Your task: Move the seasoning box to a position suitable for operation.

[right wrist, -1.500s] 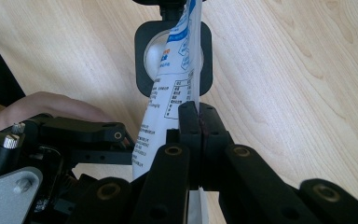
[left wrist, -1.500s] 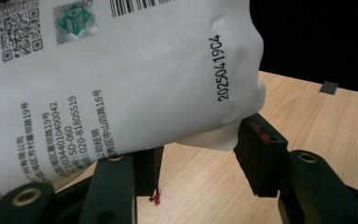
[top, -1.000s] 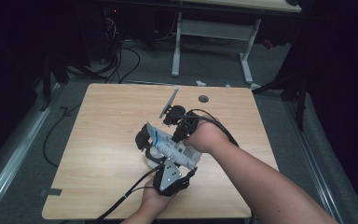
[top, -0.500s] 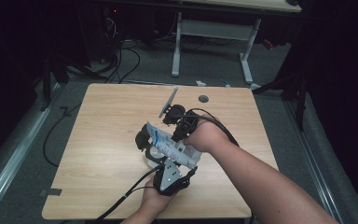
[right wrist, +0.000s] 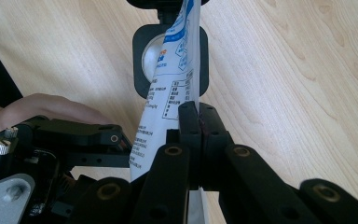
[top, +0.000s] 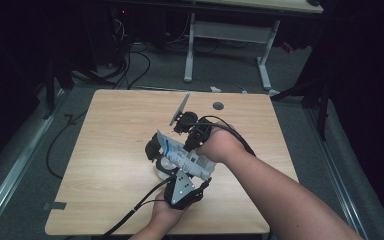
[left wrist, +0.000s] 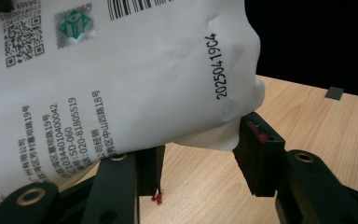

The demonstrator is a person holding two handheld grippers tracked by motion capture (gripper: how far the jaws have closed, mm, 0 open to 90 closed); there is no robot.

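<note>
One white printed pouch hangs above the desk centre, held by two tools: the right tool at 1 o'clock clenched on its edge, the left tool at 6 o'clock grasping its bulging end.

A dim lab or workshop room. A bare wooden table stands on grey carpet, with loose cables on the floor and a metal-legged bench behind.

Table lit from above, surroundings dark
</note>
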